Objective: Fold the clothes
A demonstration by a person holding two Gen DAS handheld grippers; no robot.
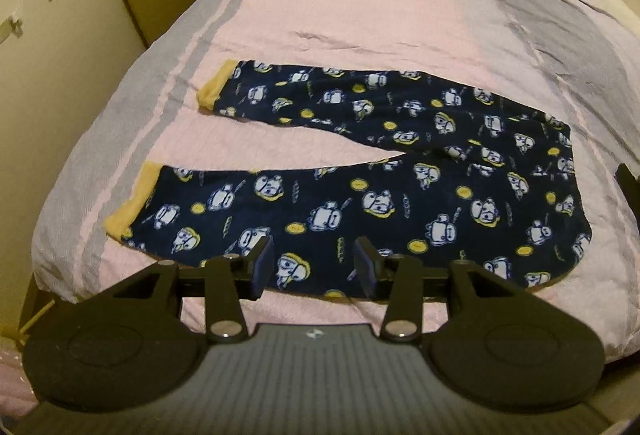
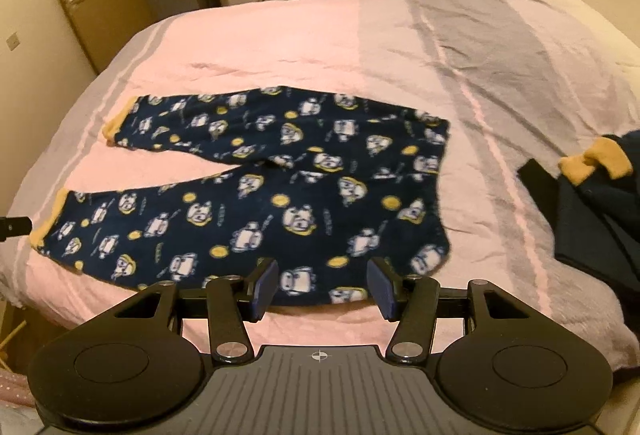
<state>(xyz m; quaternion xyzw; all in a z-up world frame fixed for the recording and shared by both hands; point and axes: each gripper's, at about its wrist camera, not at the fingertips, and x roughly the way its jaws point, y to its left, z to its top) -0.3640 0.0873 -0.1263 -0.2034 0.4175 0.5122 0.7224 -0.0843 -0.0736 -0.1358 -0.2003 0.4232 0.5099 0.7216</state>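
Pink bed (image 1: 360, 15) under spread pyjama trousers (image 1: 360, 171); second dark garment (image 2: 592, 203) cut off at frame edge. Left gripper (image 1: 315, 267), right gripper (image 2: 323, 285): jaws apart, empty.

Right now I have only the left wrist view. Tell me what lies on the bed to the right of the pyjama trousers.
Observer: A second dark garment with a yellow cuff lies bunched at the right edge of the blanket, apart from the trousers.
Operator: Report the right tongs.
Observer: The right tongs are open with nothing between them, above the trousers' near edge.
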